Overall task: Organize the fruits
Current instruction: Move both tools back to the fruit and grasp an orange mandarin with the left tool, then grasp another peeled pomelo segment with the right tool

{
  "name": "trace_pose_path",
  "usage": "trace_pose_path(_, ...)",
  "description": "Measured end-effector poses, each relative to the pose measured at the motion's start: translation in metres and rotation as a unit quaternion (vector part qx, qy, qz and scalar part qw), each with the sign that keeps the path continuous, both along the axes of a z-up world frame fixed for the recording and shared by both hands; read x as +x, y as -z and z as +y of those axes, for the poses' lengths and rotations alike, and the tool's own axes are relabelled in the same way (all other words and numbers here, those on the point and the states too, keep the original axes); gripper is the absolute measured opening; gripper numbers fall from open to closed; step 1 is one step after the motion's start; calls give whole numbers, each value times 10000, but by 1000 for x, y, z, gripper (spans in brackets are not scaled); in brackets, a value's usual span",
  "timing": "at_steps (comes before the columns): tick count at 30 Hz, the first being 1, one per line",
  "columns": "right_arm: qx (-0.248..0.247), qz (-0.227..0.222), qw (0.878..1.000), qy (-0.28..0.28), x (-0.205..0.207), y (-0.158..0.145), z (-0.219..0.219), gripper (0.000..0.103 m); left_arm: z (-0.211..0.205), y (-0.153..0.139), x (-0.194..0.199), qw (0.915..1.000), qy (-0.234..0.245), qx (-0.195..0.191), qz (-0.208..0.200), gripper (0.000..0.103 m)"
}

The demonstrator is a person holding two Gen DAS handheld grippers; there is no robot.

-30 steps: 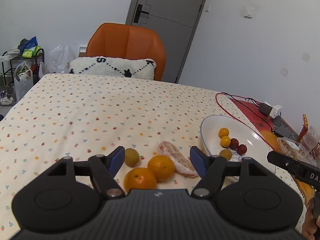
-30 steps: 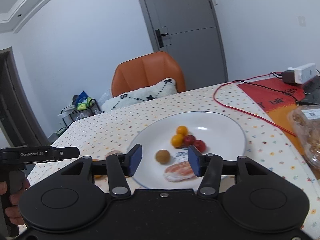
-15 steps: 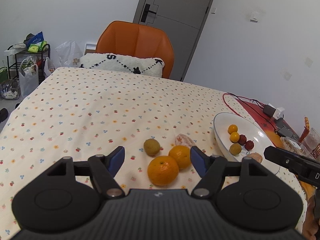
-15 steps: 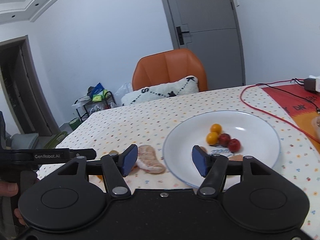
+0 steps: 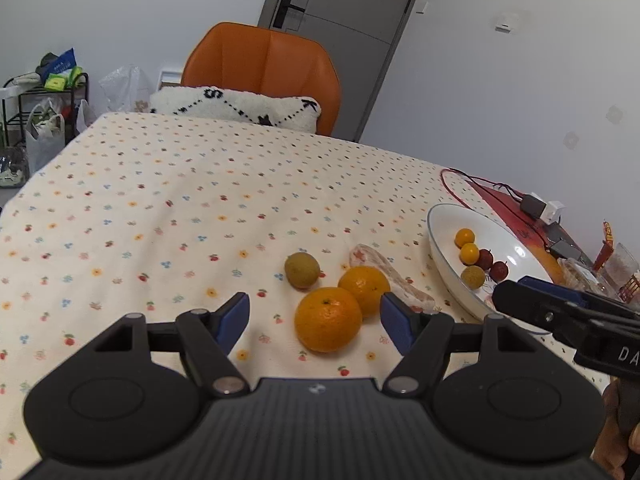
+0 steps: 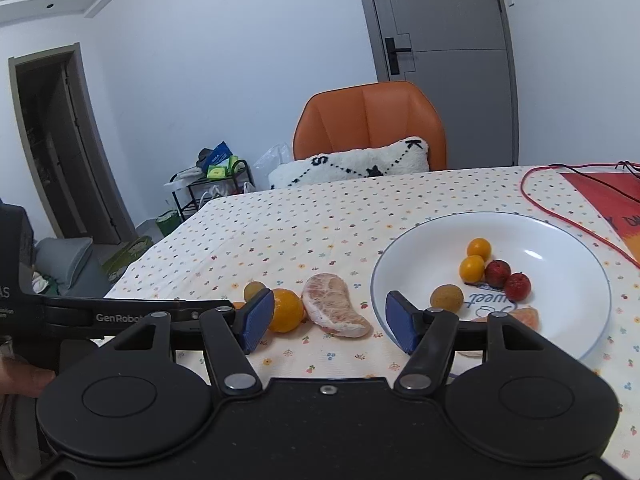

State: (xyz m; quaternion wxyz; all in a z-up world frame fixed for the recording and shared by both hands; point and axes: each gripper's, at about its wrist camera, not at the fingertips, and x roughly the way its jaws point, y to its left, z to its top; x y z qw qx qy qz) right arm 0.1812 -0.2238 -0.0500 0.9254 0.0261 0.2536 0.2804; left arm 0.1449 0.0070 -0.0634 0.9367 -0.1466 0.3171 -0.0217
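Both hand-held grippers hover low over the table with blue-padded fingers spread wide and nothing between them. From its own camera, the left gripper [image 5: 316, 318] frames the nearer of two round oranges [image 5: 328, 319], which lies on the flower-dotted cream tablecloth [image 5: 160, 208]; the second orange [image 5: 364, 290] touches it from behind. A small olive-brown round fruit [image 5: 302, 270] sits just beyond, slightly left and apart. A peeled pinkish citrus segment [image 6: 334, 312] lies between the oranges and the white round plate [image 6: 560, 320], and the right gripper [image 6: 330, 318] frames this segment.

On the plate rest two small yellow-orange fruits [image 6: 474, 260], two small dark red fruits [image 6: 508, 278], another olive-brown round fruit [image 6: 447, 298] and an orange segment [image 6: 526, 316] near the front rim (partly hidden by the right finger). The right gripper's black body [image 5: 568, 312] crosses the plate's near edge in the left view, standing close beside the left gripper.

A red cable [image 6: 560, 208] loops on the cloth past the plate, beside a red mat [image 6: 608, 196]. Leftward and farther back the cloth lies bare up to its far edge, where a white patterned cushion [image 5: 236, 110] and an orange chair [image 5: 264, 60] stand.
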Motion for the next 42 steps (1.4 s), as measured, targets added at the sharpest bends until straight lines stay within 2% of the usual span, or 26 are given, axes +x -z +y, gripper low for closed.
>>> trace_pose_path(10,-176,93,9996,-186,13,6,13,62,-9,15,20,9995,213,135,167,65)
trace_pose_path(12,-273,79,9993,-250,16,5,18,62,-10,19,24,9993,258,129,234,55)
trace_pose_path(13,-309,70,9991,-284,18,4,20,62,-10,20,26,9991,312,94,259,46)
trace_pose_path(14,-331,69,9989,-317,20,4,22,62,-9,21,26,9990,363,41,243,41)
trace_pose_path(18,-382,104,9985,-367,27,3,31,62,-4,18,29,9990,354,121,239,41)
trace_pose_path(25,-579,200,9973,-400,38,12,43,61,22,11,28,9999,58,-14,125,40)
trace_pose_path(32,-1030,150,9935,-468,42,19,57,60,45,12,23,9995,-236,-184,80,40)
trace_pose_path(36,-1197,197,9911,-548,44,23,62,51,52,13,21,9992,-314,-238,50,41)
trace_pose_path(42,-1277,240,9900,-548,49,27,65,47,57,14,19,9990,-322,-304,24,41)
